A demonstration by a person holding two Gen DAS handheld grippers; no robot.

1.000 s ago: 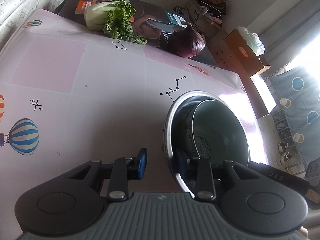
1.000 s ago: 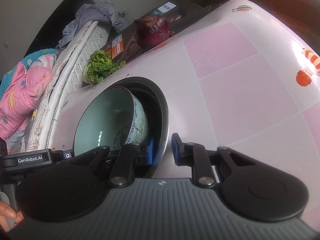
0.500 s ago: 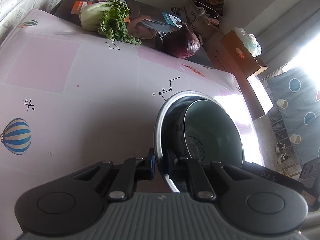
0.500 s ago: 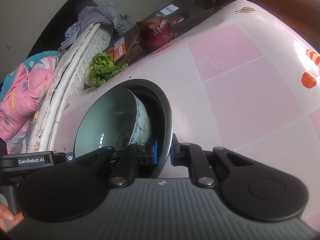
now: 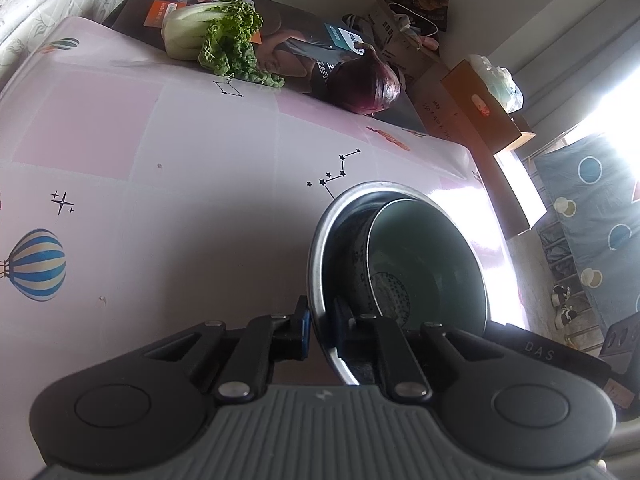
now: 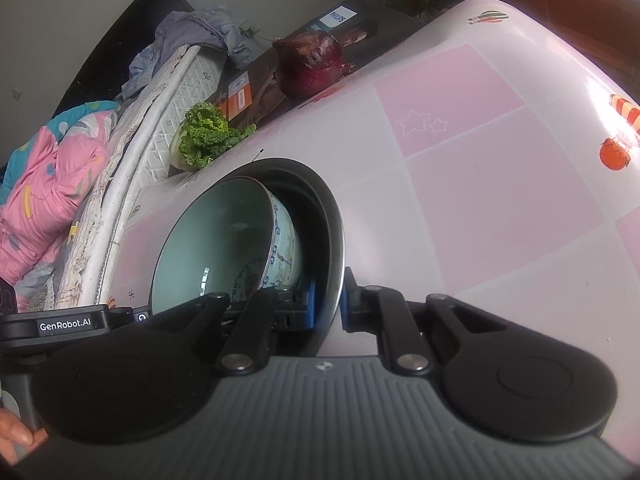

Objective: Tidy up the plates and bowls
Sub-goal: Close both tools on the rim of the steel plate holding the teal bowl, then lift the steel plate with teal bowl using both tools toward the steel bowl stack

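Both the left gripper (image 5: 320, 326) and right gripper (image 6: 329, 304) were clamped on opposite rims of the metal bowl (image 5: 320, 240); any tilt would probably slide the loose ceramic bowl (image 6: 216, 248) out.

Pink-and-white checked tablecloth (image 5: 168, 184) w/ balloon prints is covering the table. A mattress (image 6: 132, 152) is standing on edge beside it, w/ a pink quilt (image 6: 44, 184) bunching nearby. Bright daylight is pouring in at a window (image 5: 616, 96); cardboard boxes (image 5: 476, 100) are sitting along the plain wall.
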